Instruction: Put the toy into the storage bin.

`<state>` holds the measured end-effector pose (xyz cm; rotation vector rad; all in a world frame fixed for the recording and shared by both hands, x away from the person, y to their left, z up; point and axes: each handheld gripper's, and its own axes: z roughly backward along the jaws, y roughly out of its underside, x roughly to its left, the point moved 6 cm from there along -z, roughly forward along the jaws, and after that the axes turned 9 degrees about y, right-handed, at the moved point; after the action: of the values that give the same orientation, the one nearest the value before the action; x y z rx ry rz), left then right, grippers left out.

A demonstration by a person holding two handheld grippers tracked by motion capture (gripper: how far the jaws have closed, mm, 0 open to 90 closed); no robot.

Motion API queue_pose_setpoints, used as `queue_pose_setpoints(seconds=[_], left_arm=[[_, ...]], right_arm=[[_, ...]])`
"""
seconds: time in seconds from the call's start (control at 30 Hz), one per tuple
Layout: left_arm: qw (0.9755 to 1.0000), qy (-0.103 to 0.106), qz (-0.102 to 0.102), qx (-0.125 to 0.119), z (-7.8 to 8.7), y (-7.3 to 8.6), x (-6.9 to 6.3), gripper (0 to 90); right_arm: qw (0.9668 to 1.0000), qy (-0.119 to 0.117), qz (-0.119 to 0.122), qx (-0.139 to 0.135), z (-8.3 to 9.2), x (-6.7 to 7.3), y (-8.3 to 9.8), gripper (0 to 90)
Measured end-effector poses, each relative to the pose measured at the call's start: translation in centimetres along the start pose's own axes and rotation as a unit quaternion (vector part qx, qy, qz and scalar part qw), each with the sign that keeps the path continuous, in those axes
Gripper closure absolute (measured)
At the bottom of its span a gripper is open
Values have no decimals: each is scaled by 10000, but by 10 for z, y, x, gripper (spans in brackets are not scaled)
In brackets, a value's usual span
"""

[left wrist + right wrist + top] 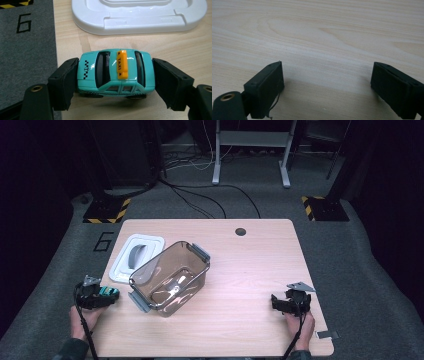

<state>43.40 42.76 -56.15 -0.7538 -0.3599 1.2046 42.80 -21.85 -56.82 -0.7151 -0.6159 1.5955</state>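
A teal toy taxi (110, 75) with a yellow roof sign sits crosswise between the jaws of my left gripper (115, 77). Both black pads (65, 82) touch its ends, so the gripper is shut on it. In the high view the left gripper (111, 295) is near the table's left edge, with the taxi (108, 291) at its tip. My right gripper (276, 302) rests low over the table's right side. Its jaws stand wide apart with nothing between them, and bare wood lies under the right gripper (327, 75).
A clear brownish plastic box (170, 280) with grey latches stands open, left of the table's middle. Its white lid (136, 257) lies flat behind it; the same lid (140, 15) lies just beyond the taxi. Grey floor (25, 50) drops off at the table's left edge.
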Motion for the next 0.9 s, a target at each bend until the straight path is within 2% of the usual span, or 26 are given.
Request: queue_pose_setpoints(seconds=[0.27,0.33,0.57,0.9], left_arm=[[9999,105,-35,-124,10,-14,-3,244],[9999,99,-112,-82,11,-17,-5,244],[9996,201,-170,-82,17,-31,-10,244],[9986,285,-420,-118,26,-60,-20,244]], right_arm=[[10000,0,0,0,0,0,0,104],[10000,0,0,0,0,0,0,104],[10000,-2,-1,0,0,0,0,104],[10000,1,2,37,-1,0,0,62]])
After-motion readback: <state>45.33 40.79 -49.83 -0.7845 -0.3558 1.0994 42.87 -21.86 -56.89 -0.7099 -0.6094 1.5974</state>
